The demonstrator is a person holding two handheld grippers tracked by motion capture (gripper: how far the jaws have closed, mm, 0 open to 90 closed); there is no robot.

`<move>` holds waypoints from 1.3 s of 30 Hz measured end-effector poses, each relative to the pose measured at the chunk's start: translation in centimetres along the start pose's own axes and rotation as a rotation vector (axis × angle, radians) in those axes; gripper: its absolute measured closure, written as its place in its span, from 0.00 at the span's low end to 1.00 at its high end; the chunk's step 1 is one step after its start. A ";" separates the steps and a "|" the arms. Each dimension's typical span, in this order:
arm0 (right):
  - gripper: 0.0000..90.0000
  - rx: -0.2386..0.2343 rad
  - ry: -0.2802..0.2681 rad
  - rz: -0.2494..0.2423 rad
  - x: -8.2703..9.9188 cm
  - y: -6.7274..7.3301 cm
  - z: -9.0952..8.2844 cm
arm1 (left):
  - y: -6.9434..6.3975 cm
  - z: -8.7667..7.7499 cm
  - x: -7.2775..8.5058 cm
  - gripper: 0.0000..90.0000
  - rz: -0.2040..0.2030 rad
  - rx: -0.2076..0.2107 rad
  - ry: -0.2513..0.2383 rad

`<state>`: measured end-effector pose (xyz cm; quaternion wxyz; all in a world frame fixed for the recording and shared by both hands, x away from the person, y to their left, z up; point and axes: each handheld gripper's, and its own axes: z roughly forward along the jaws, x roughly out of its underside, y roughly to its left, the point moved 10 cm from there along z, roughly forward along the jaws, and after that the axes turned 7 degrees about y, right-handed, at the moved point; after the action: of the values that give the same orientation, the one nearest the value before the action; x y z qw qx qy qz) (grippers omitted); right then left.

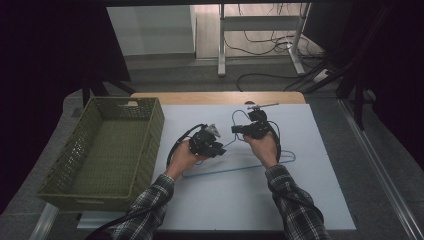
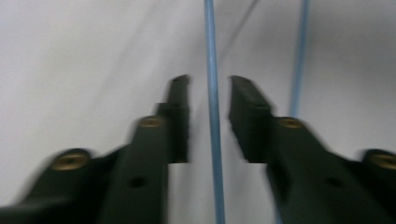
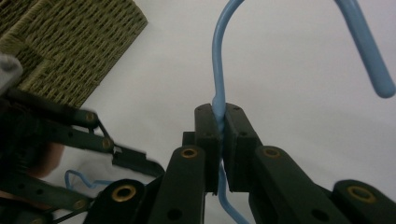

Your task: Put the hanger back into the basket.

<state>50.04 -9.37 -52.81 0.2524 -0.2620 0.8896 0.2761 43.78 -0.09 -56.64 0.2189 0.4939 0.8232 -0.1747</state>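
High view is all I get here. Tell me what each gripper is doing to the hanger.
Observer: The right gripper is shut on the hanger, at the twisted neck just below the hook.
Operator: Now the left one.
Observer: The left gripper is open; a straight blue wire of the hanger runs between its fingers, touching neither.
Operator: Say what lies beyond the right gripper.
Observer: Its view shows a corner of the basket at upper left, on the white table, and the hook's tip curving down at the right.
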 end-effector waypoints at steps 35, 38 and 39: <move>0.96 -0.140 -0.078 -0.364 5.8 13.9 -8.5 | -11.4 -8.4 1.2 0.77 -0.076 0.472 0.003; 0.95 -0.149 -0.078 -0.383 6.3 14.3 -8.2 | -11.8 -8.4 1.4 0.88 -0.075 0.496 0.015; 0.95 -0.148 -0.078 -0.387 6.4 14.4 -8.2 | -11.9 -8.4 1.5 0.92 -0.079 0.489 0.025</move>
<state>34.14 -6.34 -45.58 0.3150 -0.4347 0.7897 0.2970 31.02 -0.07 -49.53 0.0757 0.5020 0.7776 -0.3710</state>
